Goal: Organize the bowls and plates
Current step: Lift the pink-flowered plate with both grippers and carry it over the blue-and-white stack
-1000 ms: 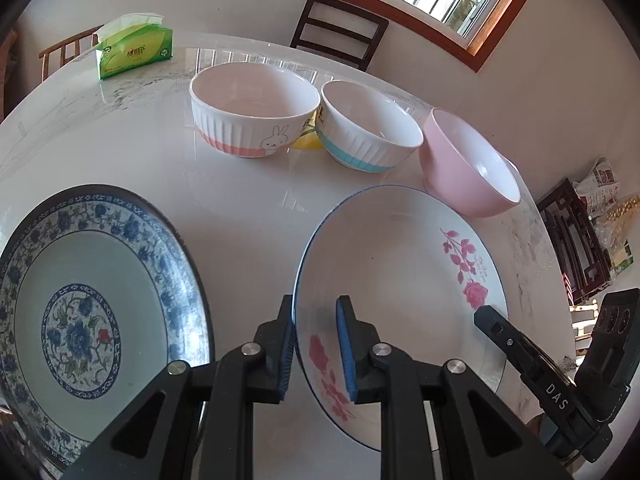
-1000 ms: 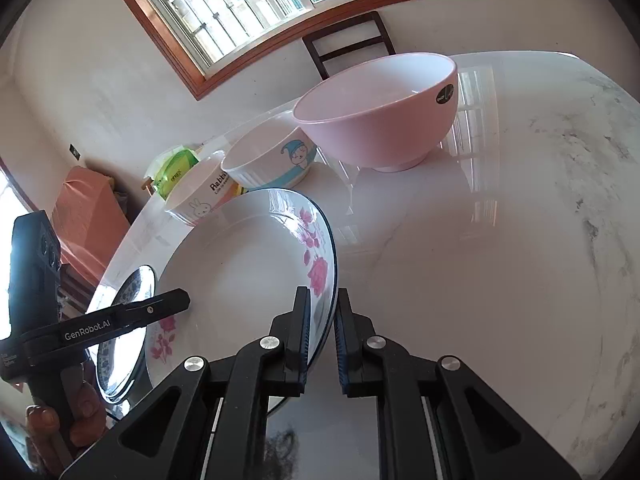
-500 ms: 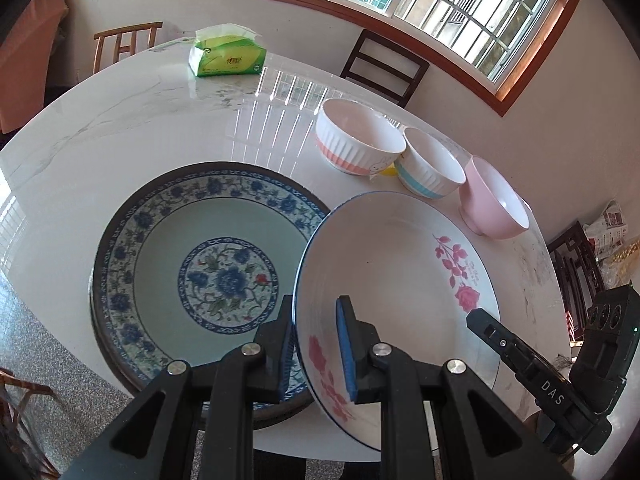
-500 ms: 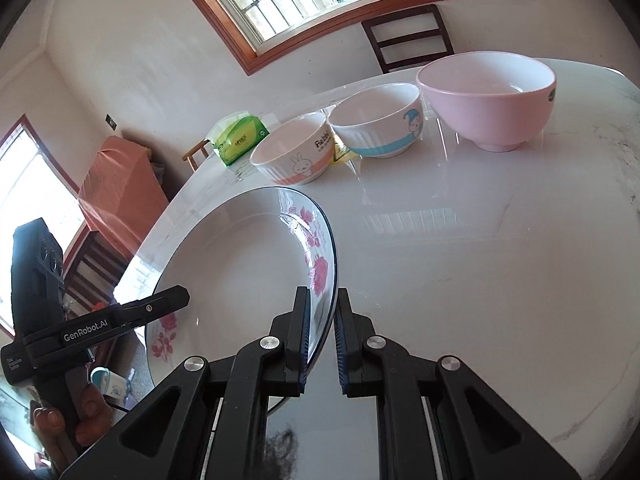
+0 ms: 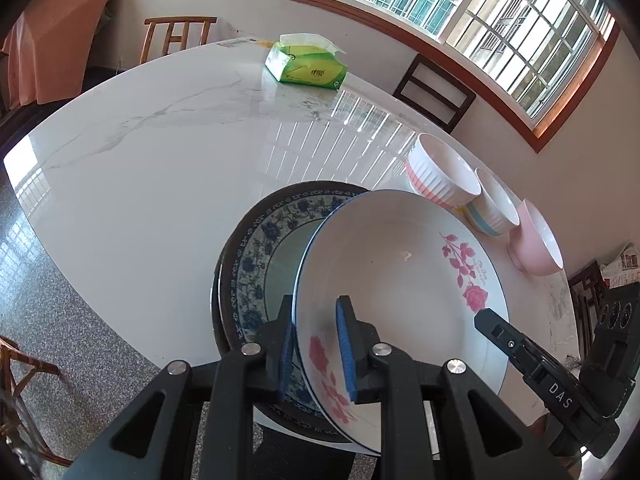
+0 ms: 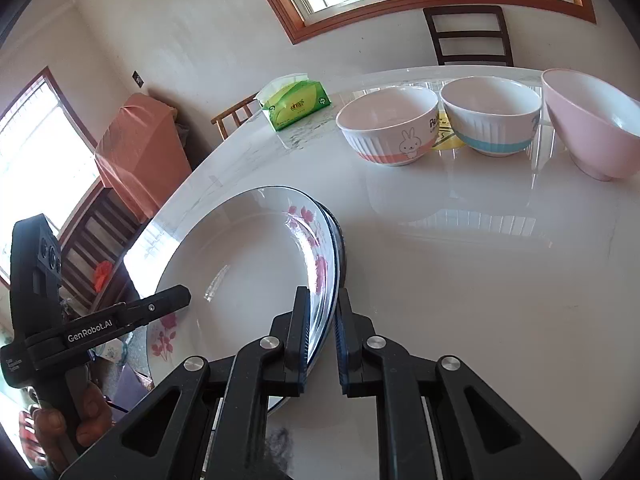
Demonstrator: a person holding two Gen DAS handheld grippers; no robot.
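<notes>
left gripper (image 5: 314, 350): mine, clamped on the near rim of the rose plate (image 5: 404, 288)
right gripper (image 6: 323, 338): pinched tight on the opposite rim – both hold it
rose plate: tilted over the blue-patterned plate (image 5: 260, 256), near the tabletop's (image 5: 160, 168) front edge
bowls: rabbit bowl (image 6: 390, 128), blue-striped bowl (image 6: 492, 114), pink bowl (image 6: 592, 128) – lined up along the far edge
</notes>
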